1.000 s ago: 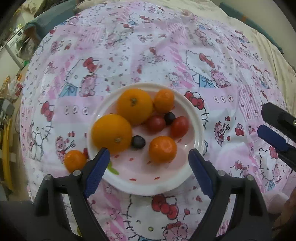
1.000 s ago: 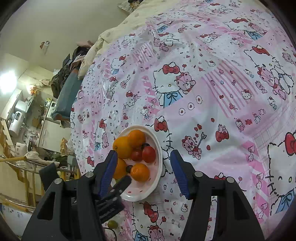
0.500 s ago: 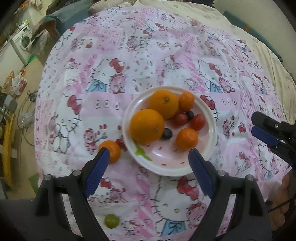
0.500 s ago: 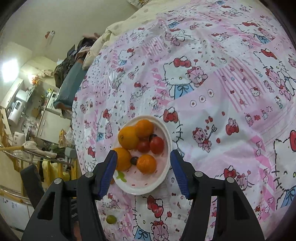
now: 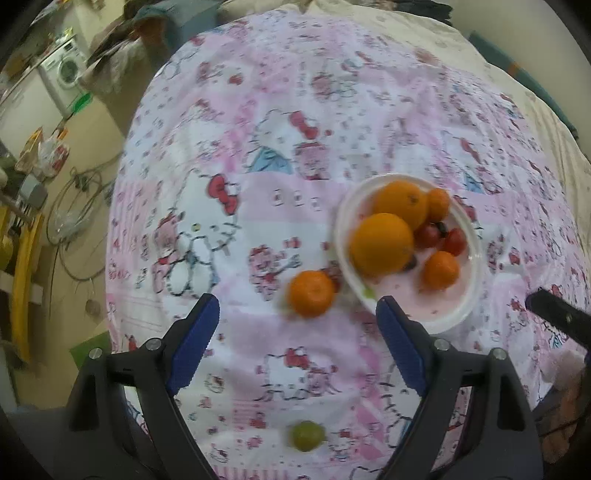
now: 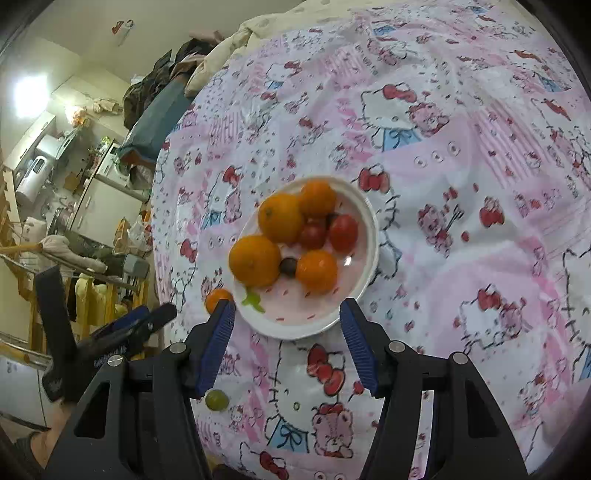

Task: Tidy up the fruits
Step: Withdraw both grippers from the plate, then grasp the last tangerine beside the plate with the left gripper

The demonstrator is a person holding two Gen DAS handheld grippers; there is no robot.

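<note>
Plate mostly filled, two fruits left out; both grippers gaping, nothing held.
Left gripper (image 5: 297,339): loose mandarin (image 5: 311,293) just ahead between its fingers, green grape (image 5: 306,435) under it, plate (image 5: 469,310) ahead-right. Right gripper (image 6: 286,343) view alone shows the plate's dark grape (image 6: 288,266) clearly; mandarin half-hidden there.

Premises: a lived-in home. The work surface is covered by a pink cartoon-cat print cloth (image 6: 461,184), with cream bedding (image 6: 266,29) bunched at its far edge. A front-loading washing machine (image 5: 62,70) stands by the wall in the left wrist view. Cables (image 5: 81,206) lie coiled on the floor. The right wrist view shows white cabinets (image 6: 107,199), piled clothing (image 6: 155,85) and cluttered kitchen-type appliances (details too small to identify).
</note>
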